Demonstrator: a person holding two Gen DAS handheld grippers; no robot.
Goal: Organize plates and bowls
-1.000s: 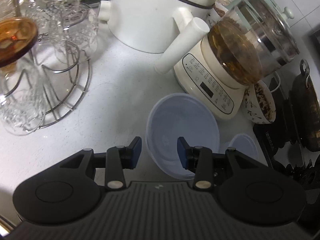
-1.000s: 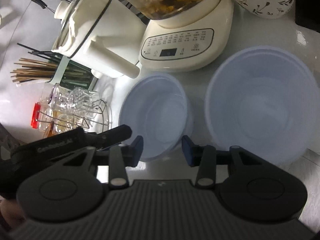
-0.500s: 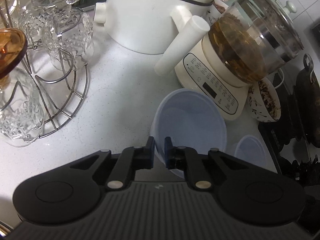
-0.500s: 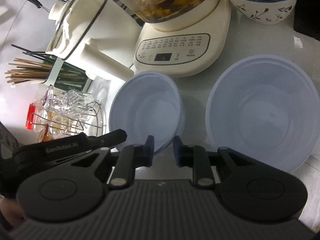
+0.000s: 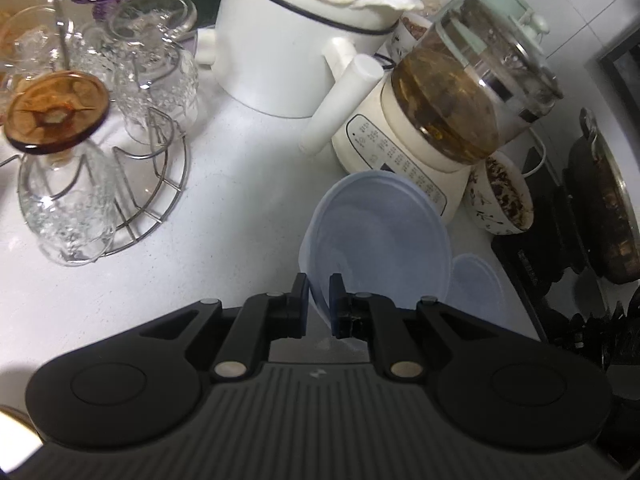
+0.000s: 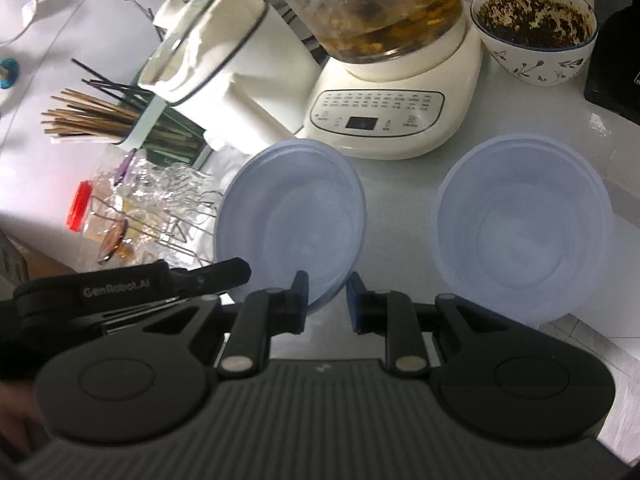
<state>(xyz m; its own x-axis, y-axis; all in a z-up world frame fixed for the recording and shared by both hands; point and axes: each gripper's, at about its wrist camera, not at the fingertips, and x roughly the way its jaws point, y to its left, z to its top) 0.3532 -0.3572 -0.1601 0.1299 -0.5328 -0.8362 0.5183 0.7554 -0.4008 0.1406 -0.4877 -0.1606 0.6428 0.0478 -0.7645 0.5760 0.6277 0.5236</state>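
Your left gripper (image 5: 318, 306) is clamped on the near rim of a pale blue plastic bowl (image 5: 376, 240), one finger inside the wall and one outside, and the bowl looks tilted, its far edge close to the base of the cream kettle (image 5: 404, 160). Your right gripper (image 6: 328, 304) hangs with its jaws apart, holding nothing, just in front of that same bowl (image 6: 292, 216). A second blue bowl (image 6: 524, 232) sits upright on the white counter (image 5: 240, 184) to the right, well apart from the first.

Both bowls read as thin, translucent plastic: light, a little flexible, and smooth enough to slide in a pinch. The rim is the only sensible hold, and a grip at one point will let the bowl swing and its wall bow, so judge your squeeze as firm but not crushing. Nesting one bowl in the other looks like the likely next step, and the pair seem close in size.

Watch the neighbours. The glass jug on the kettle stands just behind the held bowl, a patterned ceramic bowl (image 6: 534, 32) holding dark residue sits to the right of the kettle, and upturned glasses hang on a wire rack (image 5: 152, 184) to the left. All of these are breakable, so a light bowl swung wide could do more harm than it suffers.
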